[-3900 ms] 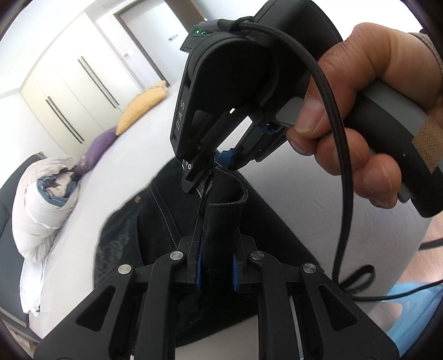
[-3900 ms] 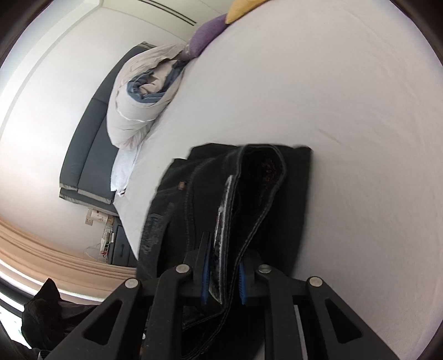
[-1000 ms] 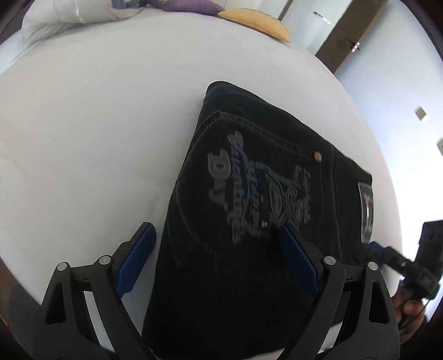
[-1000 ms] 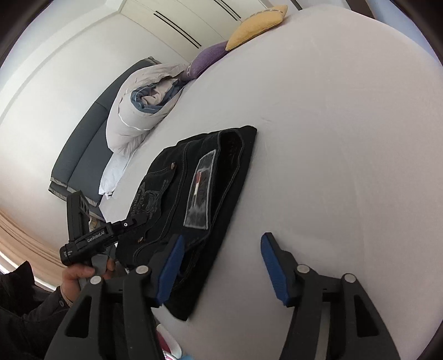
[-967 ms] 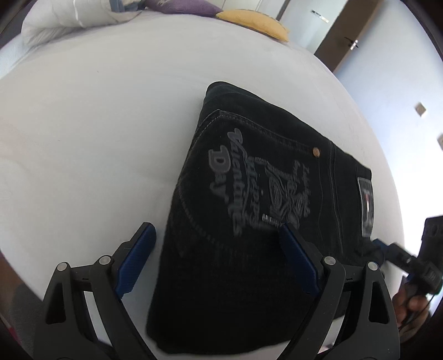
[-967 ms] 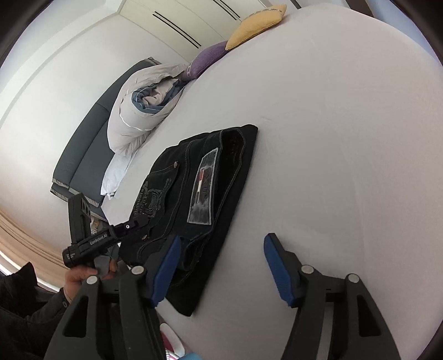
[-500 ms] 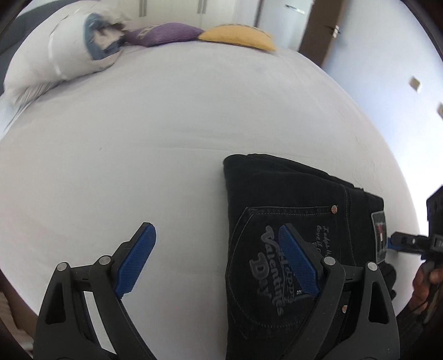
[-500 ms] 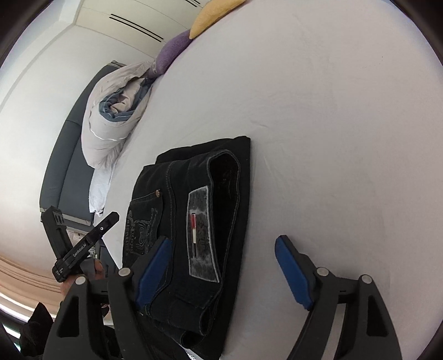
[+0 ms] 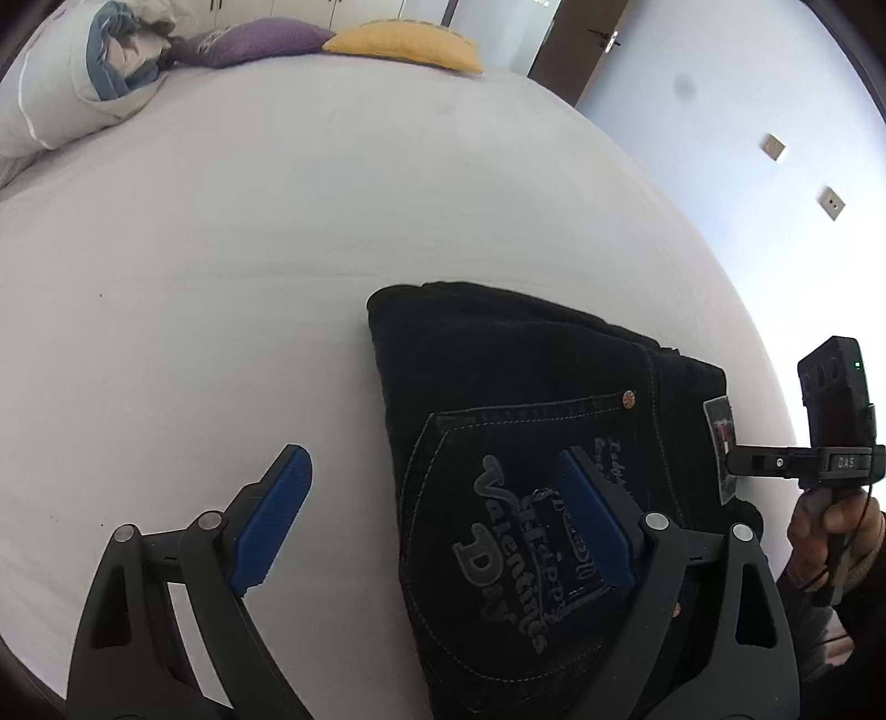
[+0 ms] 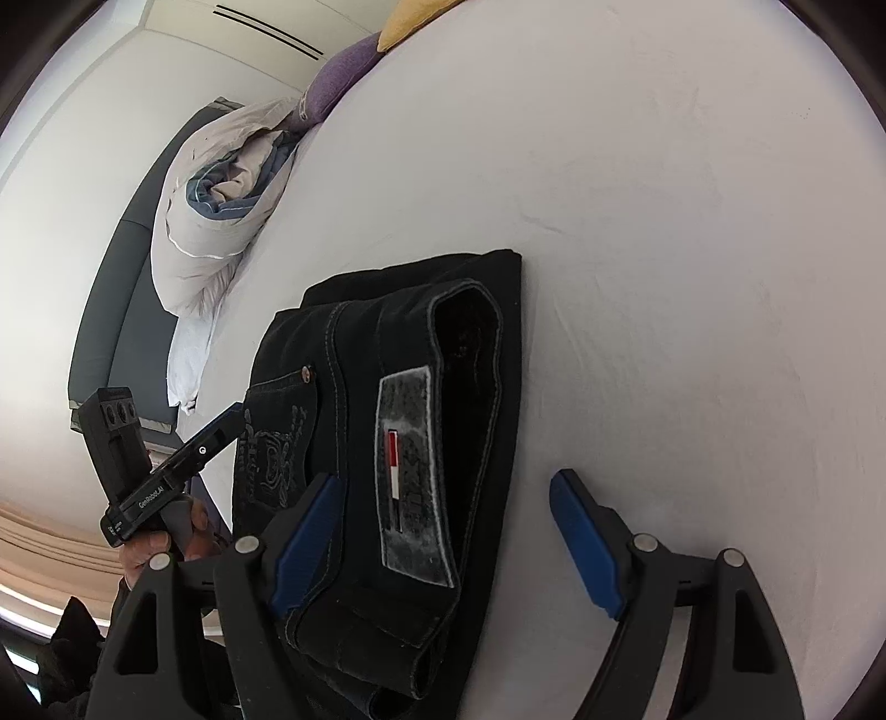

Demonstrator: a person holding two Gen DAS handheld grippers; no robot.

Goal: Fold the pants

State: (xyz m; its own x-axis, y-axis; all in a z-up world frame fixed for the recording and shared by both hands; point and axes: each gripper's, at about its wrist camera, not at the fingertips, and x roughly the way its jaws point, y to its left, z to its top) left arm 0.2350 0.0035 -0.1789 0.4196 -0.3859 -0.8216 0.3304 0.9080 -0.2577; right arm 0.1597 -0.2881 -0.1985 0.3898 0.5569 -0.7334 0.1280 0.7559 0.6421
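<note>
Black jeans (image 9: 520,421) lie folded into a compact rectangle on the white bed (image 9: 221,232). A back pocket with grey lettering faces up. In the right wrist view the pants (image 10: 421,387) show the waistband and a grey label on top. My left gripper (image 9: 437,515) is open and empty, hovering over the pants' left edge. My right gripper (image 10: 448,543) is open and empty, above the waistband end. Each gripper shows in the other's view: the right one (image 9: 742,462) at the pants' right edge, the left one (image 10: 232,412) at their left side.
A rolled white and blue duvet (image 9: 66,83), a purple cushion (image 9: 249,39) and a yellow cushion (image 9: 404,47) lie at the head of the bed. A dark headboard (image 10: 111,310) stands behind. A brown door (image 9: 576,50) and wall sockets (image 9: 772,147) are at the right.
Both grippers, earlier shut on the pants' fabric, have let go and opened. Over the last second both have drawn back and swung a little; the folded pants lie still.
</note>
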